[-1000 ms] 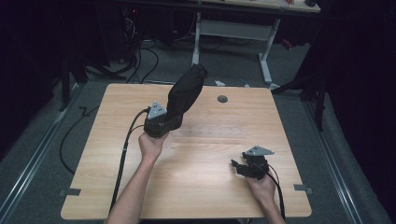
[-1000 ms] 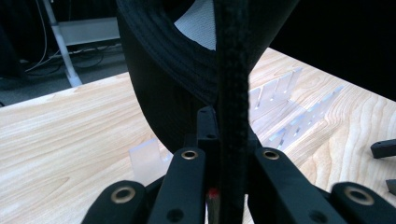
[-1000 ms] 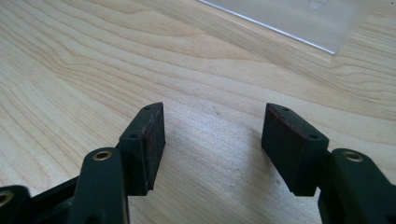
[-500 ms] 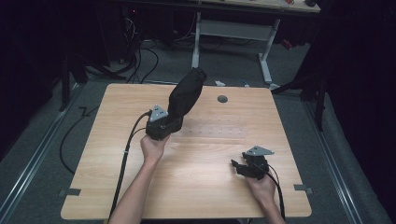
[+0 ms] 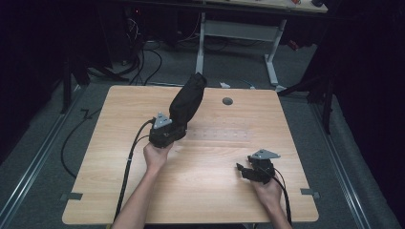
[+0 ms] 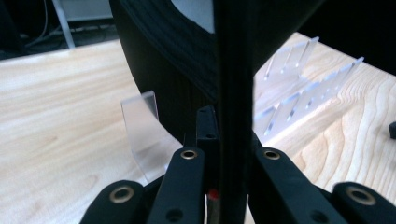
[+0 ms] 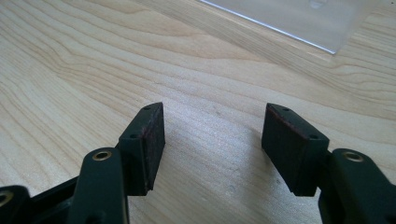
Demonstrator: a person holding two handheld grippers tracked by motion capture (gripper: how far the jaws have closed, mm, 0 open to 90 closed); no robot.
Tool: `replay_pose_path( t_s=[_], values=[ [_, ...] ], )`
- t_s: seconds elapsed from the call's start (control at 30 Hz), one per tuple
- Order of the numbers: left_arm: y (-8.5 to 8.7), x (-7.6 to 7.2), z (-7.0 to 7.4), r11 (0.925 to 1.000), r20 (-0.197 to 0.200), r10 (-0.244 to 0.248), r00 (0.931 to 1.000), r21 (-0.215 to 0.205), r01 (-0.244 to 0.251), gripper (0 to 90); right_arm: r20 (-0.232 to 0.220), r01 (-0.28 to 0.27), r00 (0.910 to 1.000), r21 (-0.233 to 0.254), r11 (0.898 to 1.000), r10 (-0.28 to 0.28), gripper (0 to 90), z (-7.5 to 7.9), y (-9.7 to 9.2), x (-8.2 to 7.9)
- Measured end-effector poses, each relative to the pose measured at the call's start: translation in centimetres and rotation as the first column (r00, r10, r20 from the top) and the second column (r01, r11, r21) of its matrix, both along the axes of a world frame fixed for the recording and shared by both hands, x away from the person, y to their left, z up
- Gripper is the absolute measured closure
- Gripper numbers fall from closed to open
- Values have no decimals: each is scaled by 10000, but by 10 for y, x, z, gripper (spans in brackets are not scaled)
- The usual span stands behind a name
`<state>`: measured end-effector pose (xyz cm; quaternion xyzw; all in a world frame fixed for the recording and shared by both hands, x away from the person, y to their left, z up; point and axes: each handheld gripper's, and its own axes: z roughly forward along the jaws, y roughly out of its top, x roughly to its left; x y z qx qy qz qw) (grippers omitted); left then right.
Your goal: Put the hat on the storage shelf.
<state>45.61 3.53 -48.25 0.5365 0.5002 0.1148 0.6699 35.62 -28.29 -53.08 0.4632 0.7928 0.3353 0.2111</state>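
Observation:
My left gripper is shut on the near end of a long black object, which slants up and away over the middle of the wooden table. In the left gripper view the jaws clamp a thin edge of this ribbed black object. Just past it a clear plastic rack with upright dividers lies on the wood. My right gripper rests low at the table's front right. It is open, with bare wood between its pads.
A curved clear plastic piece stands left of the held object. A clear sheet edge lies ahead of the right gripper. A round hole marks the table's far side. Cables and a desk frame lie beyond.
The left gripper and the black object have drifted slightly toward the person. The right gripper has stayed where it was.

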Motion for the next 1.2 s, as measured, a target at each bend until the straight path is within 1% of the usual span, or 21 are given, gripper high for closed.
replay_pose_path(
  t_s=[0.2,0.27,0.37,0.43,0.57,0.7,0.83,0.87,0.93,1.0,1.1,1.2],
  values=[
    [1,-1,-1,9998,-107,-48,9999,187,50,852,3,6,10000,0,10000,-6,398,0,0,0],
    [1,-2,-1,9996,-122,-72,9999,255,75,827,-1,4,10000,1,10000,-4,398,0,0,0],
    [1,-3,2,9999,-120,5,9999,149,-3,734,0,6,10000,5,10000,-6,398,0,0,0],
    [2,-4,4,9998,-105,68,9999,181,-67,654,0,4,10000,3,10000,-4,398,0,0,0],
    [3,-7,7,9992,-91,160,9998,374,-157,523,-2,5,10000,6,10000,-5,398,0,0,0],
    [7,-11,10,9989,-161,201,9997,421,-195,422,1,4,10000,4,10000,-4,398,0,0,0],
    [12,-17,12,9989,-223,108,9997,448,-98,383,1,5,10000,3,10000,-5,398,0,0,0],
    [14,-19,13,9992,-251,95,9996,386,-85,379,0,6,10000,6,10000,-6,398,0,0,0],
    [16,-21,15,9987,-302,47,9995,500,-32,364,-1,6,10000,5,10000,-6,398,0,0,0],
    [18,-24,17,9986,-275,41,9996,521,-27,363,-1,9,10000,7,10000,-9,398,0,0,0],
    [22,-28,21,9986,-335,-22,9994,520,40,357,-1,9,10000,7,10000,-9,398,0,0,0],
    [26,-33,22,9987,-422,53,9991,505,-32,357,1,5,10000,7,10000,-5,398,0,0,0]
  ],
)
